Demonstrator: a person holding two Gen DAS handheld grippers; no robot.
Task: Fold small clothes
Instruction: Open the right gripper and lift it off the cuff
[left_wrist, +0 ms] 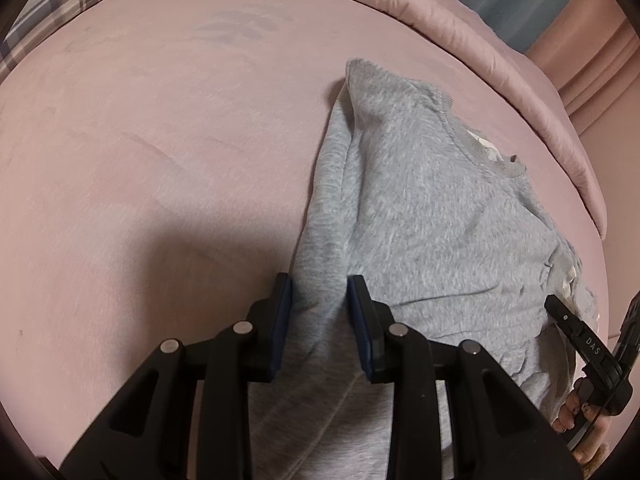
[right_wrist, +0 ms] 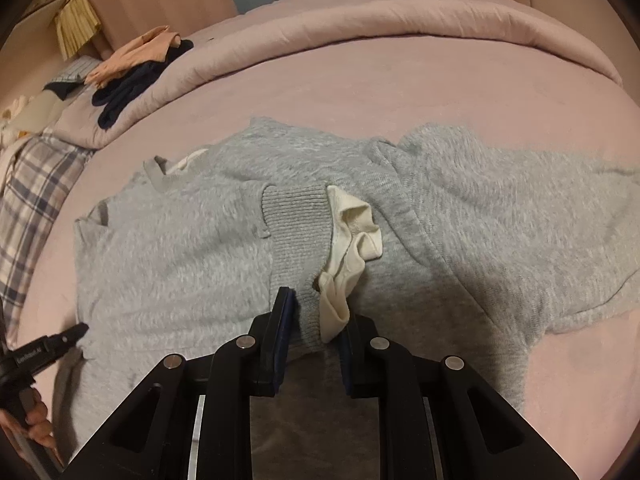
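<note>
Pink bedding covers the bed (left_wrist: 160, 160), and in the left wrist view the grey sweatshirt (left_wrist: 432, 208) lies toward the bed's right edge, near the rolled quilt (left_wrist: 500, 56), with the left tongs (left_wrist: 320, 308) clenched on a bunched fold of its fabric. From the right wrist view, the right tongs (right_wrist: 316, 316) are pinched on the ribbed cuff (right_wrist: 296, 216) and the white inner layer (right_wrist: 352, 240) poking out of it, the sleeve drawn across the body, while other clothes (right_wrist: 136, 68) wait at the bed's far left corner. Folding looks only partly done: one sleeve is in, the other side still sprawls open, and the final folds remain.
</note>
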